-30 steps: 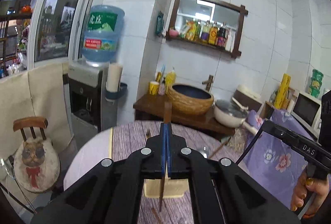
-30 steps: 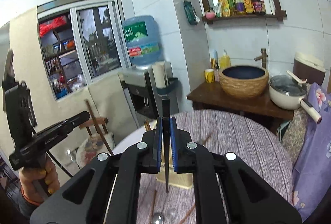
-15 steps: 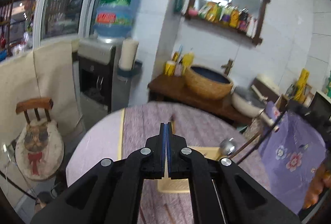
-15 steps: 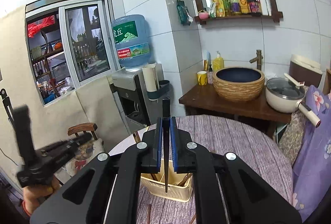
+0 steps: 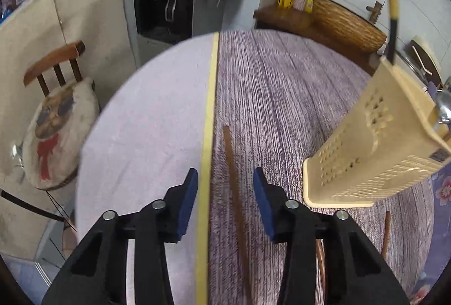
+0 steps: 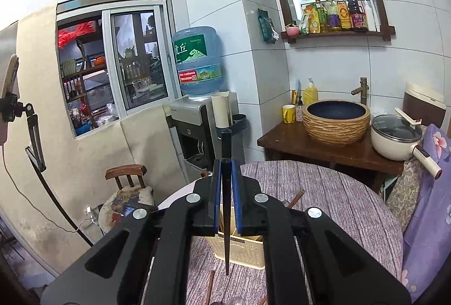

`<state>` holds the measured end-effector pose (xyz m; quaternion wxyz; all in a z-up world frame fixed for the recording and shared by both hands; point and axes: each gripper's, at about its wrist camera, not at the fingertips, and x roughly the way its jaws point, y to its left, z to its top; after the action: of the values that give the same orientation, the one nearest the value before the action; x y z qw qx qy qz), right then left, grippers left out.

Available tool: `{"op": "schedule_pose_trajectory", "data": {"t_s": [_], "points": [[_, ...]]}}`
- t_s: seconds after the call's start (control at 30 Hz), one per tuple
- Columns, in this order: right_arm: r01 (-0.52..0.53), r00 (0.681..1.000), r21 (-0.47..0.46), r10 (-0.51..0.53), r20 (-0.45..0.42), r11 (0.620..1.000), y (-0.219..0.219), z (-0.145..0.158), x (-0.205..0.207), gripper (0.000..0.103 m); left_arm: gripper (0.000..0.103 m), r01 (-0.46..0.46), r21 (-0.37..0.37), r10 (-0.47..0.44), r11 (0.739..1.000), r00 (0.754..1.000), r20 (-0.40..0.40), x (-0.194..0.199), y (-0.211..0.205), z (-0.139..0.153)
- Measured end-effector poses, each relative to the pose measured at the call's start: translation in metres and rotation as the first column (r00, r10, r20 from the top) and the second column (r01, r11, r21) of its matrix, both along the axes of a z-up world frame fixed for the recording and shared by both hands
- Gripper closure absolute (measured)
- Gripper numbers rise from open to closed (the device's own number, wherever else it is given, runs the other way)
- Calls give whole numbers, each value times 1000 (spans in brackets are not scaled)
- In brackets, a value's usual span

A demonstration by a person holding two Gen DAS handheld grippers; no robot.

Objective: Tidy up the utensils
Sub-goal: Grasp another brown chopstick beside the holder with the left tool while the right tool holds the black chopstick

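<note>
My left gripper points down at the table, its jaws opening. A brown chopstick lies flat on the purple striped cloth between the blue pads, which do not touch it. The beige perforated utensil holder stands to the right with a spoon and a yellow-and-black handle sticking out. My right gripper is shut on a black chopstick, held upright above the utensil holder.
More brown chopsticks lie on the cloth near the holder. A yellow band divides the purple cloth from a paler cloth. A wooden chair, a water dispenser and a basin cabinet stand beyond the round table.
The left gripper dropped from high up to just above the tabletop, tilted down and went from shut to open over a lying chopstick. The right gripper kept its black chopstick and barely moved.
</note>
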<state>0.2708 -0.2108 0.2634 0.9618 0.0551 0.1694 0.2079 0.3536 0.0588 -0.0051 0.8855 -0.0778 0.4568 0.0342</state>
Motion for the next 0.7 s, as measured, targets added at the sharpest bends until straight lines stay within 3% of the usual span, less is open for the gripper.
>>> {"op": "schedule_pose_trajectory", "data": {"t_s": [0.1, 0.2, 0.27, 0.5, 0.63, 0.7], "points": [[4, 1000, -6, -4, 2, 1000, -2, -1, -3, 95, 73, -2, 49, 4, 999, 999, -42, 14, -7, -20], [9, 1000, -9, -9, -2, 1000, -5, -4, -6, 95, 74, -11, 39, 13, 999, 999, -51, 22, -8, -32], [18, 1000, -15, -18, -3, 1000, -8, -5, -7, 95, 77, -24, 86, 27, 996, 999, -32, 25, -11, -33], [22, 1000, -12, -22, -15, 1000, -11, -8, -3, 95, 94, -56, 135, 56, 989, 998, 2, 37, -11, -34], [22, 999, -10, -23, -29, 1000, -9, -11, 1, 95, 95, -53, 141, 53, 989, 999, 2, 39, -13, -33], [22, 999, -9, -22, -35, 1000, -9, -12, 2, 95, 95, -56, 95, 55, 994, 998, 14, 35, -10, -29]]}}
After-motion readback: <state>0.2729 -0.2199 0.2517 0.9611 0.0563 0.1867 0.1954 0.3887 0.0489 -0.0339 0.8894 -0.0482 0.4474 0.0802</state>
